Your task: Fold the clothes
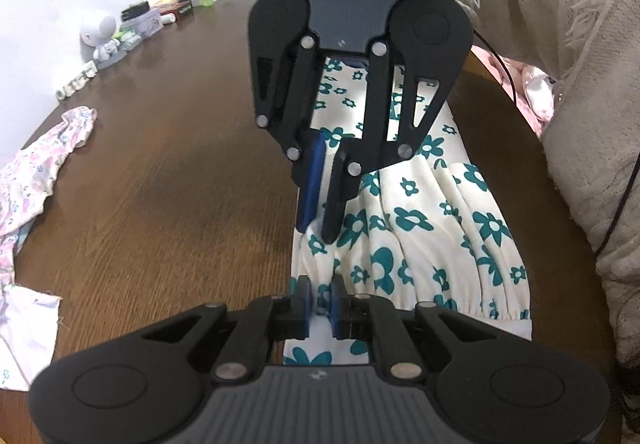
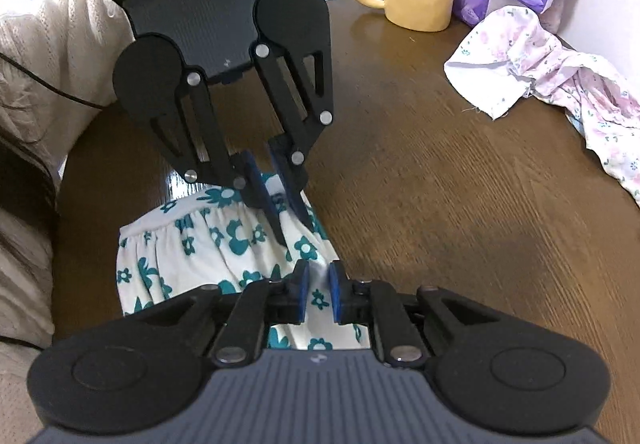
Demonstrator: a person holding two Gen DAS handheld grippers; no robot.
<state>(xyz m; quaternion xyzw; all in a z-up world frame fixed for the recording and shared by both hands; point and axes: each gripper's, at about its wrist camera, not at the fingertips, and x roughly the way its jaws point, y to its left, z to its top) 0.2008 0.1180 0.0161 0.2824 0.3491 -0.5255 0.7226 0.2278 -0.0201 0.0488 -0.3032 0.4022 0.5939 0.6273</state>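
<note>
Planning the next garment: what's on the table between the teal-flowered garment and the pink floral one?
Nothing. In the right wrist view, only bare brown table separates the teal-flowered garment from the pink floral garment. The left wrist view shows the same bare stretch.

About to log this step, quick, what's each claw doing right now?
Left claw: closed on the teal-flowered white garment.
Right claw: closed on the same garment's edge.
</note>
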